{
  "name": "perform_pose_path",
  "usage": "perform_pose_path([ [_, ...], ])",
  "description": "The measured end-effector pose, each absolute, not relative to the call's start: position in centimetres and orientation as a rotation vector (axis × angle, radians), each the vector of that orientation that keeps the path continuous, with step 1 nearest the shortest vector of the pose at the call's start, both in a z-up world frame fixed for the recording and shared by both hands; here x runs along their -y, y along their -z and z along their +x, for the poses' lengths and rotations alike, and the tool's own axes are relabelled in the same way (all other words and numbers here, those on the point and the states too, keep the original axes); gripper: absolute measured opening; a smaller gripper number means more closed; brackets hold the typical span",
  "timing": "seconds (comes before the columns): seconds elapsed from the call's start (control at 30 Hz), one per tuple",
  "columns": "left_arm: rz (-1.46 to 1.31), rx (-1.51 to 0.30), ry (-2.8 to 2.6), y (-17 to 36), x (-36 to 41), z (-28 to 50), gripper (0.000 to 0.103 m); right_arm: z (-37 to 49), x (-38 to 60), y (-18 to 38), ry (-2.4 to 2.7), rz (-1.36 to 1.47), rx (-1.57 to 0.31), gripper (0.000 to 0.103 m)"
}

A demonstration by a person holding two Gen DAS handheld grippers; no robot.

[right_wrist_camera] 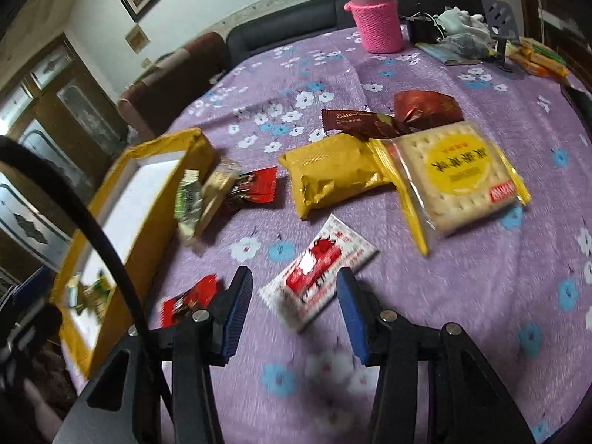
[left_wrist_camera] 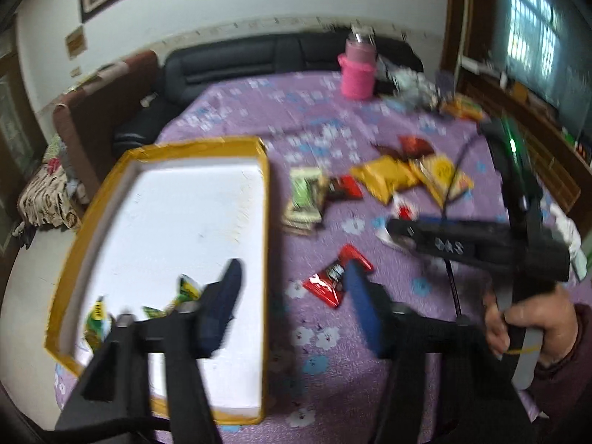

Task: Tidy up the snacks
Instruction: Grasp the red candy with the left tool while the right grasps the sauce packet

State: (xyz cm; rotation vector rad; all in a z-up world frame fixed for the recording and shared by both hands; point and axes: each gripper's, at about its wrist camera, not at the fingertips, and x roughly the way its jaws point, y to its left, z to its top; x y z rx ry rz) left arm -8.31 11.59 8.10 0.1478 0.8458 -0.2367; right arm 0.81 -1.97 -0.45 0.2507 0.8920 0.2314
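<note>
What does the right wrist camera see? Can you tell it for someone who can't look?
The open right gripper hovers over a white and red snack packet on a purple flowered tablecloth. Beyond lie a yellow cracker packet and a plain yellow pouch, with a yellow-rimmed white tray at left.

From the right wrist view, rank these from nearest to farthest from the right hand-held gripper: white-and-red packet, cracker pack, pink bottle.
From the right hand-held gripper:
1. White-and-red packet, lying just ahead of the fingertips.
2. Cracker pack, farther off, ahead to the right.
3. Pink bottle, at the table's far edge.
</note>
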Motion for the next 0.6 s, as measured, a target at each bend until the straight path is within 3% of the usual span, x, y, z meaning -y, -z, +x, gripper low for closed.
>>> perform_pose_path([
  [0.1, 0.167, -0.875, 0.244, -7.2, -10.7, -7.5, 0.049, 1.6, 1.3, 0.7, -0.209, 0.209, -0.884, 0.045],
  [0.3, 0.281, -0.911, 0.291, -5.7, -7.9, -6.0, 0.049, 2.1, 2.3, 1.2, -0.188, 0.179, -0.849, 0.012],
  [0.5, 0.409, -0.968, 0.320, -3.6, -5.6, -4.4, 0.049, 2.0, 3.7, 1.4, -0.222, 0.252, -0.842, 0.001],
  [0.6, 0.438, -1.007, 0.335, -2.4, -5.1, -3.9, 0.049, 2.0, 4.1, 1.4, -0.241, 0.281, -0.849, 0.001],
])
